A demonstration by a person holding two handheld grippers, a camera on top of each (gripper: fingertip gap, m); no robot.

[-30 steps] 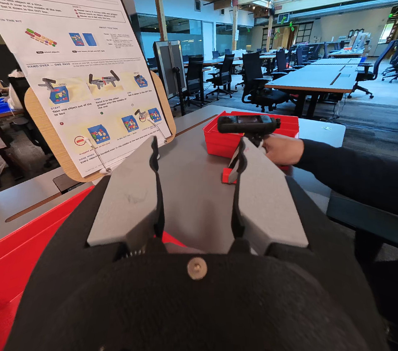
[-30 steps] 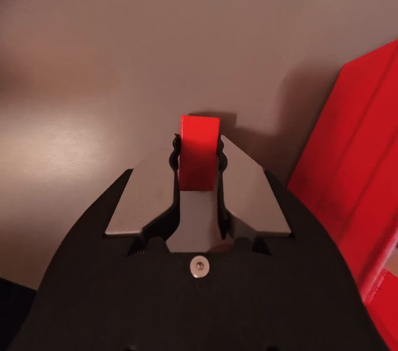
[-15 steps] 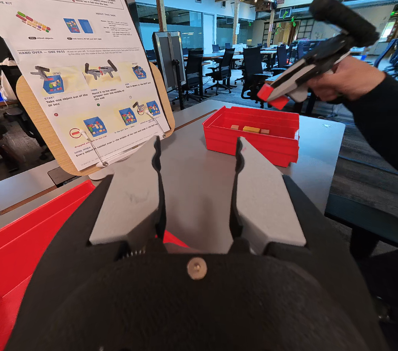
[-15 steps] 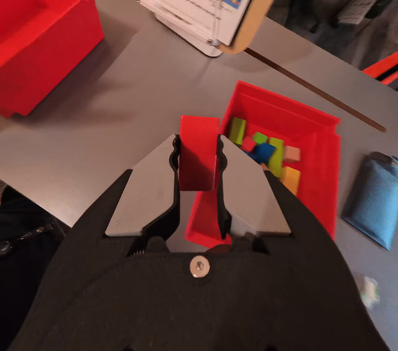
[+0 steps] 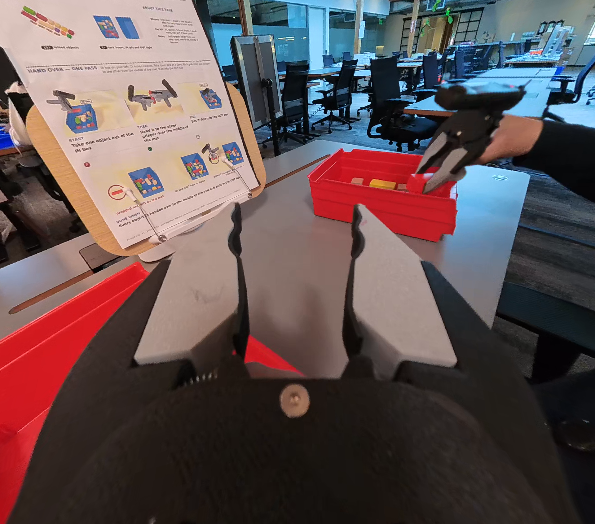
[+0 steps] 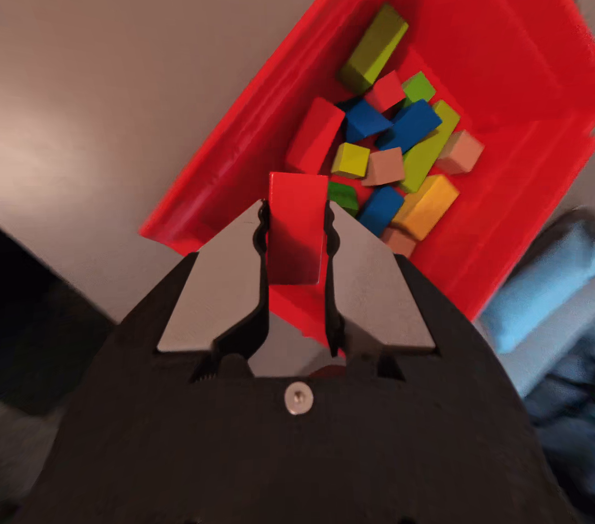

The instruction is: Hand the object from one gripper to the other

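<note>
My right gripper (image 6: 295,209) is shut on a red block (image 6: 294,235) and holds it above the near end of a red bin (image 6: 225,161) with several coloured blocks in it. In the left wrist view that gripper (image 5: 425,184) hangs tip-down over the far red bin (image 5: 380,209) with the red block (image 5: 416,182) at rim height. My left gripper (image 5: 295,215) is open and empty, low over the grey table (image 5: 289,257), well short of the bin.
A second red bin (image 5: 64,338) lies under my left gripper at the lower left. An instruction sheet on a wooden stand (image 5: 122,109) stands at the back left. A blue pouch (image 6: 544,286) lies right of the bin. The table edge (image 5: 502,267) runs on the right.
My right gripper lifted the red block off the table, swung it high, then brought it down over the far red bin. My left gripper stayed open and hardly moved.
</note>
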